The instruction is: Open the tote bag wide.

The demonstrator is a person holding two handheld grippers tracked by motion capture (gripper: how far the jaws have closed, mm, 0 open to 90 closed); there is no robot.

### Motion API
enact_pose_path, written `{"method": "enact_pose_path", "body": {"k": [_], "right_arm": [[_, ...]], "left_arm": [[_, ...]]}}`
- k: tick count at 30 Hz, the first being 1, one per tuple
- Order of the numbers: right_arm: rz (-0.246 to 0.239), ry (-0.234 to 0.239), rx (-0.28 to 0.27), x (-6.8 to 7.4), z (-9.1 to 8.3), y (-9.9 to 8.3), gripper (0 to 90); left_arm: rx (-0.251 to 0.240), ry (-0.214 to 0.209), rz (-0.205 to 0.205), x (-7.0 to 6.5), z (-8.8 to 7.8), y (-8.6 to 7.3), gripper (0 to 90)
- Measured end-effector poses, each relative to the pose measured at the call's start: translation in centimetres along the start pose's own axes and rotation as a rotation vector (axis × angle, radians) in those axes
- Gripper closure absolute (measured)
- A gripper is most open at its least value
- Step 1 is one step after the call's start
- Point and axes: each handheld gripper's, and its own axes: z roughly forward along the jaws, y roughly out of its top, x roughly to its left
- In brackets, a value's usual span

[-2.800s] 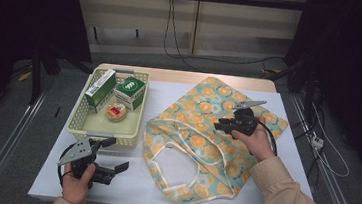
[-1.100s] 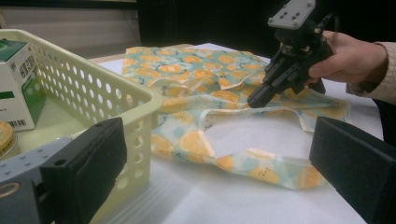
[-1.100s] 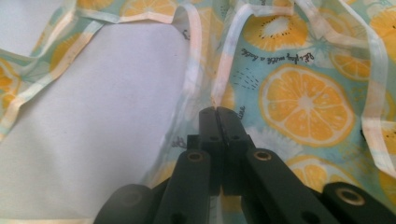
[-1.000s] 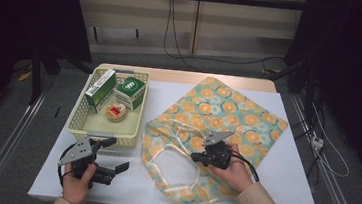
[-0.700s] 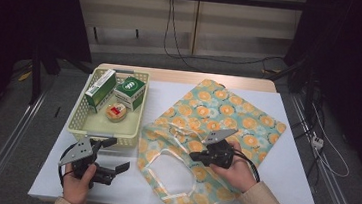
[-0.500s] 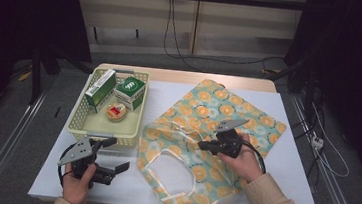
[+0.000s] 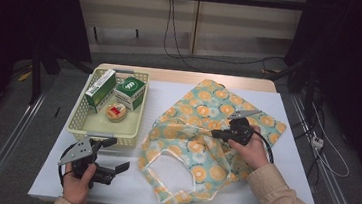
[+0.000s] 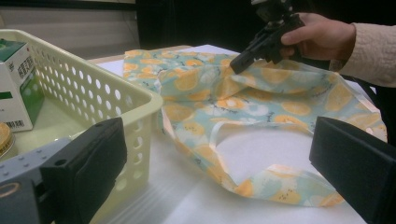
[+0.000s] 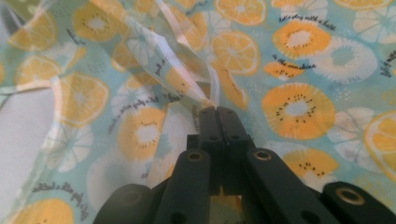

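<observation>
A teal cloth bag (image 7: 199, 151) printed with orange slices lies across the middle of the white table. My right gripper (image 7: 214, 133) is shut on a fold of its upper layer near the white-trimmed edge and holds that layer lifted off the table. The right gripper view shows the jaws (image 9: 217, 112) pressed together on the cloth (image 9: 299, 60). My left gripper (image 7: 118, 154) rests open near the front left edge, beside the basket, with nothing between its jaws. From the left gripper view (image 8: 219, 163) the bag (image 8: 201, 93) rises to the right gripper (image 8: 236, 65).
A pale yellow basket (image 7: 79, 122) stands at the left, holding two green-and-white boxes (image 7: 101, 89) (image 7: 129, 92) and a small round container (image 7: 116, 113). The basket wall (image 8: 116, 93) is close to my left gripper. Cables run along the floor at the right.
My right gripper has moved back and to the right, drawing the bag's upper layer with it. The left gripper has stayed where it was.
</observation>
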Motion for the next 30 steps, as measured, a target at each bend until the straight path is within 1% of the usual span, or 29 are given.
{"method": "enact_pose_path", "body": {"k": [4,7,9,12,13,16,19,21,25,27,28,30], "right_arm": [[-0.033,-0.033,0.039,0.1,1.0,-0.3,90.0],[-0.041,-0.026,0.061,0.4,1.7,-0.7,89.1],[-0.057,-0.022,0.077,0.8,2.0,-0.9,86.6],[-0.095,-0.04,0.085,1.3,2.2,-1.0,83.0],[-0.1,-0.042,0.089,1.4,2.2,-1.0,80.5],[-0.104,-0.028,0.081,1.9,2.1,-1.0,71.2],[-0.117,-0.035,0.065,2.5,1.7,-0.7,61.5],[-0.126,-0.026,0.047,3.0,1.5,-0.5,60.6],[-0.155,-0.006,0.035,4.3,1.3,-0.2,54.1],[-0.166,0.004,0.035,5.0,1.4,-0.2,51.4],[-0.167,0.017,0.038,5.3,1.6,-0.2,50.6],[-0.178,0.024,0.042,6.0,2.2,-0.5,45.3]], "left_arm": [[0.002,-0.002,0.004,0.0,0.0,0.0,3.8],[0.001,-0.002,0.002,0.0,0.0,0.0,3.8],[-0.002,-0.001,-0.002,0.0,0.0,0.0,3.8],[-0.002,0.001,0.001,0.0,-0.1,0.0,3.8],[-0.003,0.0,0.001,0.0,0.0,0.0,3.8],[-0.002,-0.001,0.001,0.0,0.0,0.0,3.8],[-0.002,0.001,0.002,0.0,0.0,0.1,3.8],[0.0,0.0,0.0,0.0,0.0,0.0,3.8],[0.004,-0.001,0.004,-0.1,0.0,0.1,3.8],[0.0,-0.001,0.002,-0.1,0.0,0.1,3.8],[0.0,-0.001,0.003,-0.1,0.0,0.1,3.8],[-0.001,-0.002,0.003,-0.1,0.0,0.1,3.8]]}}
